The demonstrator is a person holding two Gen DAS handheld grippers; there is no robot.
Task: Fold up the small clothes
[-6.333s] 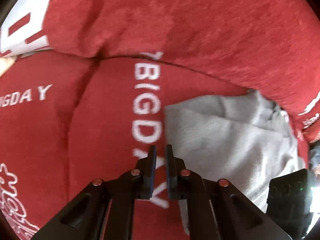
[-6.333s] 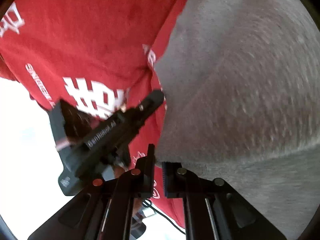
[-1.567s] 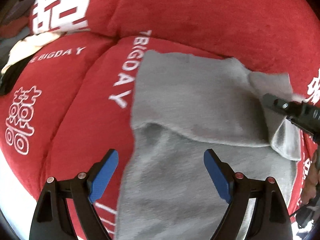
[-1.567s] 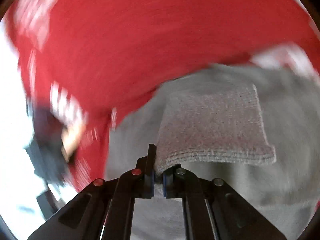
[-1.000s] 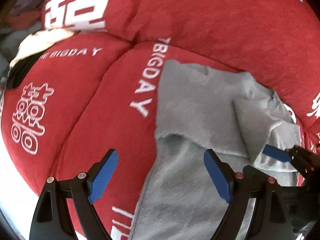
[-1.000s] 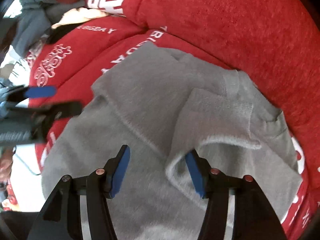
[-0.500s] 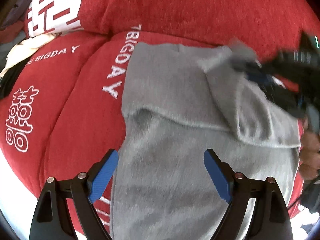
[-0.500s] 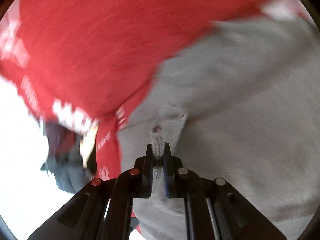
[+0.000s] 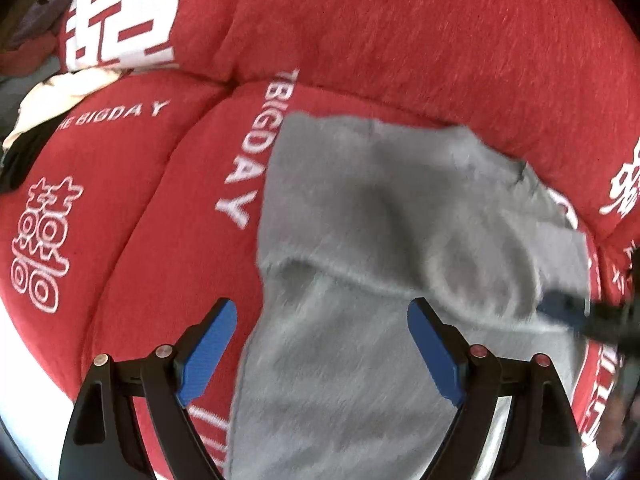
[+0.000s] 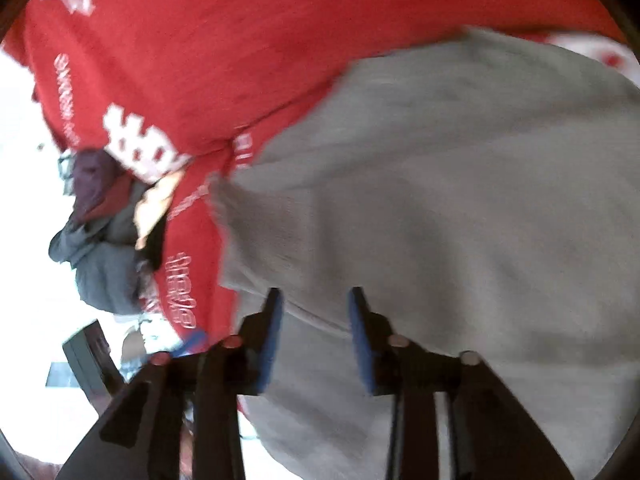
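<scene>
Left wrist view gives the cleaner look: one grey garment point(image 9: 360, 240) lying on the red cushion point(image 9: 152, 240) with white "BIGDAY" lettering, a folded edge running across its middle. The left gripper point(image 9: 322, 344) is spread wide above the fabric, holding nothing, and the right gripper's blurred tip point(image 9: 580, 316) pokes in at the right edge. Only the right wrist view shows the pile of dark clothes point(image 10: 104, 232) off to the side. There the right gripper point(image 10: 314, 332) is parted a little, empty, over the grey cloth point(image 10: 440, 200).
</scene>
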